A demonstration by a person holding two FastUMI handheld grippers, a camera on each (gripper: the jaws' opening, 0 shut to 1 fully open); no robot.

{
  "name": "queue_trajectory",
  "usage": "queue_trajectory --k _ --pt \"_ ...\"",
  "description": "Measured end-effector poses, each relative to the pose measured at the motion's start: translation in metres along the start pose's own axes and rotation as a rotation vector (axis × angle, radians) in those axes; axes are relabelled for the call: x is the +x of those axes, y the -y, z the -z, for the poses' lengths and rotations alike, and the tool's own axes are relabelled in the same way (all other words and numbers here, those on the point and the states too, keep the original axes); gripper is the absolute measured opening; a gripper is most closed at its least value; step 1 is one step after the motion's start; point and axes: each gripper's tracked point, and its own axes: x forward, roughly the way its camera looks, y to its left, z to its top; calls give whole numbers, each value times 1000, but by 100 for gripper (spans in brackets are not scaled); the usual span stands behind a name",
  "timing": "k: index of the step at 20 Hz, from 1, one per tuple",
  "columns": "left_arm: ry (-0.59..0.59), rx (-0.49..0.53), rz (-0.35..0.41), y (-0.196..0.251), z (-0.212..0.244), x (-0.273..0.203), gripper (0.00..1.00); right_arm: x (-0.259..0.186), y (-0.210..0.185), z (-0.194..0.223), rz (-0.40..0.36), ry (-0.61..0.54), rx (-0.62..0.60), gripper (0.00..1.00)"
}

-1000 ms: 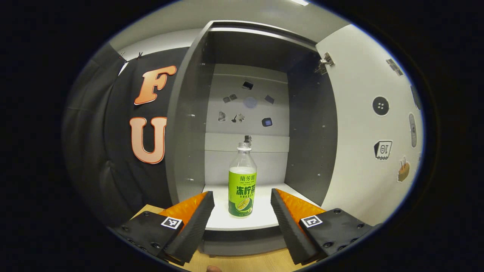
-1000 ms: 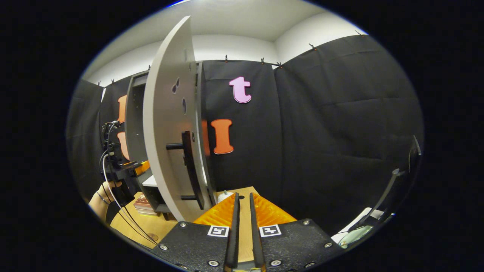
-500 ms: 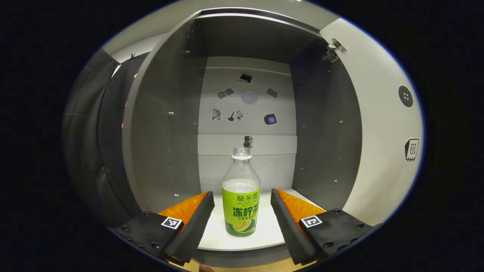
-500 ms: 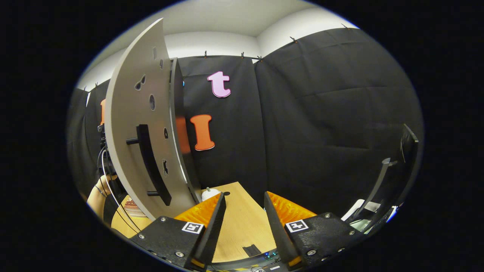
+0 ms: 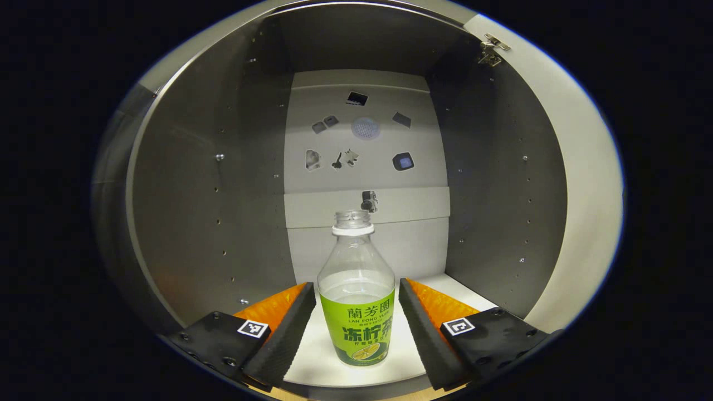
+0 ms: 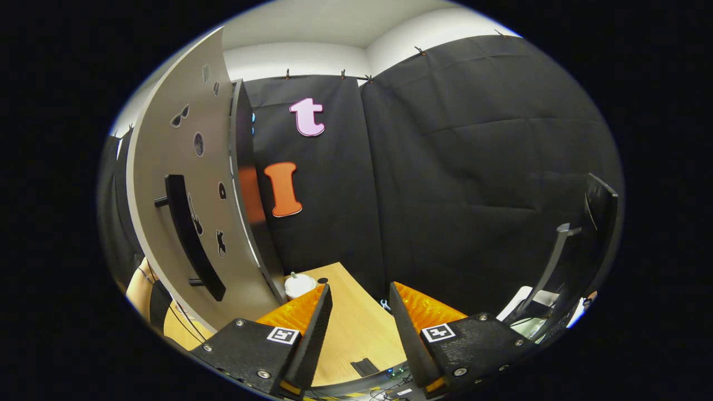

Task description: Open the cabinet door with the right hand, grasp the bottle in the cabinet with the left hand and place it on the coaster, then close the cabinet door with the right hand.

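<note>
1. inside the grey open-fronted cabinet [image 5: 223, 184], on its white bottom shelf [image 5: 317, 362], a clear plastic bottle with a green label [image 5: 359, 301] stands upright with no cap on its neck.
2. the left hand-held gripper [image 5: 356, 326] is spread wide, one finger on each side of the bottle's lower body, close beside it; i cannot tell whether either finger touches it.
3. small dark stickers [image 5: 356, 139] dot the pale back panel of the cabinet, and a metal hinge [image 5: 491, 49] sits at the upper right, where the white cabinet door [image 5: 585, 184] swings out.
4. in the right gripper view the same door [image 6: 184, 184] stands open at the left, with a long black bar handle [image 6: 189, 236] and little dark stickers on its outer face.
5. the right hand-held gripper [image 6: 356, 328] is open and empty above a light wooden bench [image 6: 356, 334], apart from the door.
6. a small white round object [image 6: 299, 285] sits on the bench near the door's foot; black cloth walls close the room behind, under a white ceiling.
7. the bottle's label carries chinese characters and a lime picture.
</note>
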Motion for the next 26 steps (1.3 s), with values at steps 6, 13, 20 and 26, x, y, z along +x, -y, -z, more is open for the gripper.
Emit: queue_trajectory --k 6,13,20,26 --pt "-19 -54 26 2 1 -9 82 -1 -3 3 -4 -16 17 66" --pt "20 -89 82 -10 -16 -71 80 -3 -10 2 -32 -6 10 66" --pt "17 -51 84 -49 2 -150 82 -4 -22 4 -72 -11 11 70" --pt "-21 -56 45 -99 49 -204 82 -6 -20 2 -66 12 -47 60"
